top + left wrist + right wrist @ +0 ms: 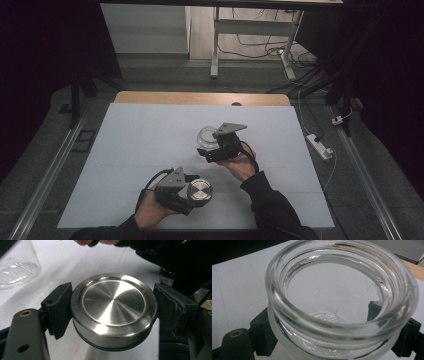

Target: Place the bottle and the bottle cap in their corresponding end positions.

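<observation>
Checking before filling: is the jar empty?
Empty: the right gripper view looks through the open jar to its bare patterned bottom; the lid is off.

High view looks down; gripper views sit close above the table (150, 135).

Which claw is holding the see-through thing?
The right claw holds the clear glass jar. The left claw grips the shiny metal lid instead.

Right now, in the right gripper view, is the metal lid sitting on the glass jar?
No. The glass jar has an open mouth, and the metal lid sits between the left gripper's jaws.
</observation>
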Available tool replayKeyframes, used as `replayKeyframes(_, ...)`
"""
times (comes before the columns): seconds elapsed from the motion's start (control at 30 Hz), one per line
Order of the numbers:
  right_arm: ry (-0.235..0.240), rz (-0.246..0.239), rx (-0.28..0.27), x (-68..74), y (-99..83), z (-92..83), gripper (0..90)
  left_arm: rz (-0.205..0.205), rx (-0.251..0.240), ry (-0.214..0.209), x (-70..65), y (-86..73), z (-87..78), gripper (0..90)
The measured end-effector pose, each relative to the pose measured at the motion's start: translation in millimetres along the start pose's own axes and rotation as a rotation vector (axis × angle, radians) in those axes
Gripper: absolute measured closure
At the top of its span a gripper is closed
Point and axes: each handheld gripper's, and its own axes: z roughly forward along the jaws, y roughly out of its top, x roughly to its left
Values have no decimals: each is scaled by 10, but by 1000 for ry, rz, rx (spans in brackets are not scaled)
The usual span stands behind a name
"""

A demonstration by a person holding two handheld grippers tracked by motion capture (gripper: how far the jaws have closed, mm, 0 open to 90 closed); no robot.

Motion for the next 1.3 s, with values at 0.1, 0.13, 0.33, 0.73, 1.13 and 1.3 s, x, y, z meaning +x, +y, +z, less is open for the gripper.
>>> replayKeyframes(0.1, -4, -5, -2, -30, 31, 50, 145, 1, 14, 13, 20, -16, 53, 203)
replayKeyframes(0.13, -6, -6, -5, -41, 39, 70, 144, 0, 17, 15, 28, -20, 69, 203)
replayKeyframes(0.33, -16, -5, -2, -104, 84, 184, 144, -7, 49, 39, 76, -44, 167, 203)
replayKeyframes(0.73, -31, -5, 16, -191, 86, 373, 144, -29, 115, 72, 172, -80, 316, 203)
replayKeyframes(1.13, -37, -10, 46, -215, 12, 507, 144, -30, 172, 88, 222, -82, 404, 203)
replayKeyframes(1.3, -42, -14, 51, -212, -1, 526, 144, -38, 199, 95, 240, -96, 429, 203)
